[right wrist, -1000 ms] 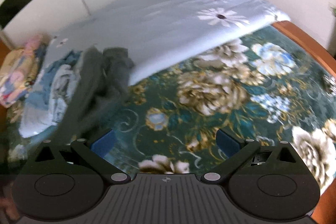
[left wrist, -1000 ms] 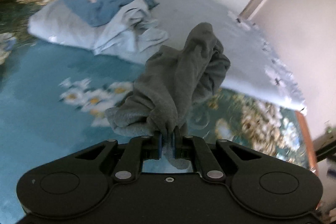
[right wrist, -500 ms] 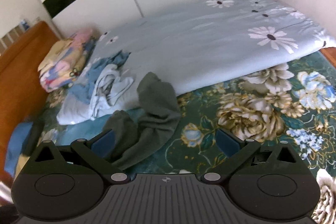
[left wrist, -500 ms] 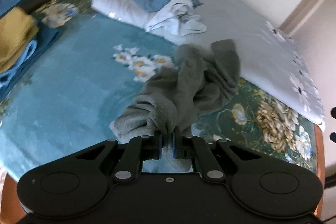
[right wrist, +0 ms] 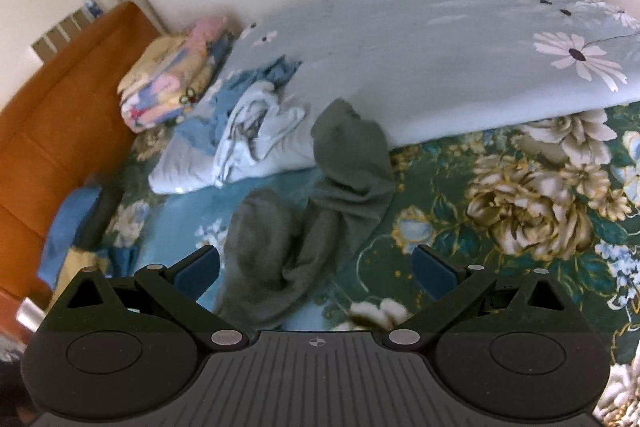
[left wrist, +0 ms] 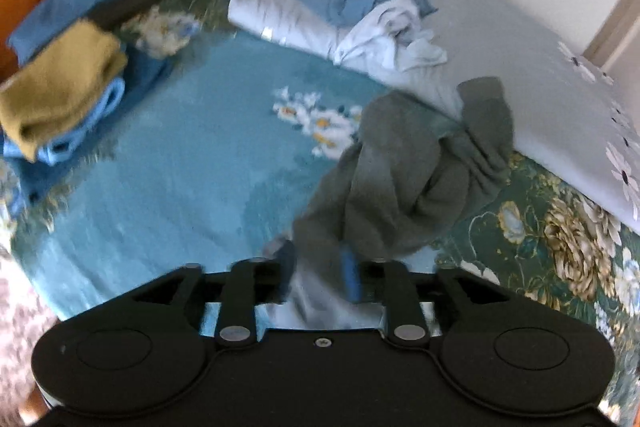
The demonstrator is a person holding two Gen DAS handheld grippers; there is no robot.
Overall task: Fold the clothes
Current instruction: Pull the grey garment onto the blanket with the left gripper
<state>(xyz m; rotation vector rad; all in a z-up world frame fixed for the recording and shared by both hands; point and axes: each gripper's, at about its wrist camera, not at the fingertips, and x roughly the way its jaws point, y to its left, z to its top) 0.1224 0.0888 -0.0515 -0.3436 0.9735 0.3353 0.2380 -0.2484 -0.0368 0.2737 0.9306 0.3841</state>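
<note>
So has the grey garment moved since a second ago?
Yes. The grey garment hung bunched from the shut left gripper beside the light blue duvet; now it lies lower, sprawled on the floral bedspread, and the left jaws have parted.

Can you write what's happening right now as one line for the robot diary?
step: grey garment dropped crumpled on bed | left tool: open, cloth between fingers | right tool: open, empty | folded: no

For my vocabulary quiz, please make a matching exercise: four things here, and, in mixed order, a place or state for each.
1 grey garment
2 mustard cloth
3 white garment
4 right gripper

a open, holding nothing
b folded on a blue stack
c crumpled on the flowered bedspread
d heaped on the pale blue quilt

Pairs: 1-c, 2-b, 3-d, 4-a
</note>
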